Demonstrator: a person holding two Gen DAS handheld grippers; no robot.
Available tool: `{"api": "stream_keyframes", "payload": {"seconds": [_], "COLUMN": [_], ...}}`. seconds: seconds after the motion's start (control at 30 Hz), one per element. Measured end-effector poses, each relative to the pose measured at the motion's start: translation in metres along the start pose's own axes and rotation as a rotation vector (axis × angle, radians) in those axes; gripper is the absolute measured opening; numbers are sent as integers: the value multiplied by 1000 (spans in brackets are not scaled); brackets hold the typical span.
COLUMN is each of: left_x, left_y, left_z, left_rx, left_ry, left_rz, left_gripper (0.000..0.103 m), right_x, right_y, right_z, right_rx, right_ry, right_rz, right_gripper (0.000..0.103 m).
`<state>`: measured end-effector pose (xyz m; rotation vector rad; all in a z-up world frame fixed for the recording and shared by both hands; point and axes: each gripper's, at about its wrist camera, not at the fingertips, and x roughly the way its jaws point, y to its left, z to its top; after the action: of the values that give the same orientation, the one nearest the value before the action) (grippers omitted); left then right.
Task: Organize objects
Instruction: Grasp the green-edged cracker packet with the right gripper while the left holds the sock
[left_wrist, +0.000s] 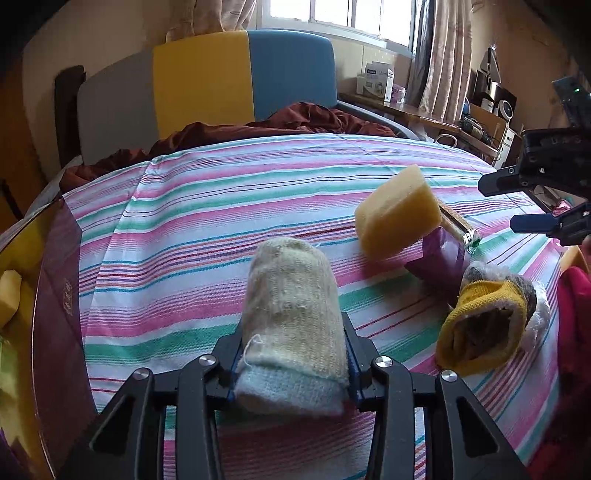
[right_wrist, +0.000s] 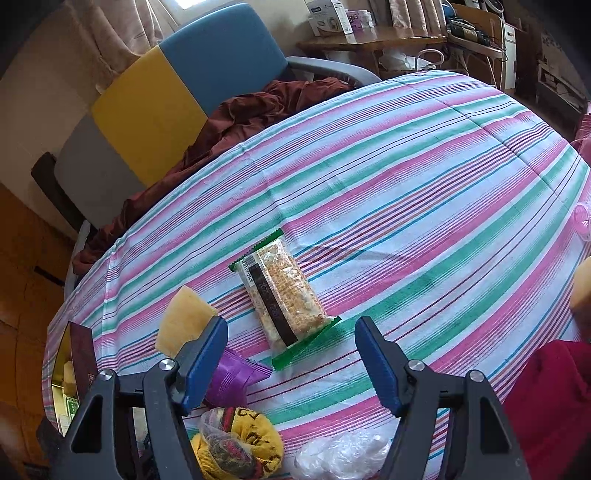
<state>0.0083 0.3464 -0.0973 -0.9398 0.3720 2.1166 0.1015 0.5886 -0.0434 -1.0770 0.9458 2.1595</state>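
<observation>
The left gripper (left_wrist: 291, 354) is clamped on a rolled cream knit cloth (left_wrist: 291, 332), holding it over the striped sheet (left_wrist: 221, 206). The right gripper (right_wrist: 291, 354) has its blue pads (right_wrist: 201, 365) well apart, gripping nothing, above a crispy rice bar packet (right_wrist: 282, 291) lying beside the yellow sponge (right_wrist: 183, 319) and purple packet (right_wrist: 232, 380)
</observation>
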Motion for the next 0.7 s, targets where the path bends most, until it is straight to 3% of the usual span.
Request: {"api": "stream_keyframes", "payload": {"seconds": [0.2,0.33,0.43,0.63,0.7], "left_x": [1,1,1,2,2], "left_y": [1,2,3,3,2], "left_z": [0,0,0,0,1], "left_rx": [-8,-16,-19,-19,-15], "left_ry": [-6,-7,-8,-9,-9], "left_rz": [-9,-18,-22,-22,-18], "left_gripper": [43,43,43,44,44], "right_x": [7,23,37,68,80], "right_y": [-3,-4,2,22,25], "right_z": [1,5,18,41,41], "right_rx": [9,8,-51,-160,-195], "right_ry": [22,106,143,165,185], "right_rz": [-25,-48,-112,-84,-133], "right_gripper": [72,73,73,74,74]}}
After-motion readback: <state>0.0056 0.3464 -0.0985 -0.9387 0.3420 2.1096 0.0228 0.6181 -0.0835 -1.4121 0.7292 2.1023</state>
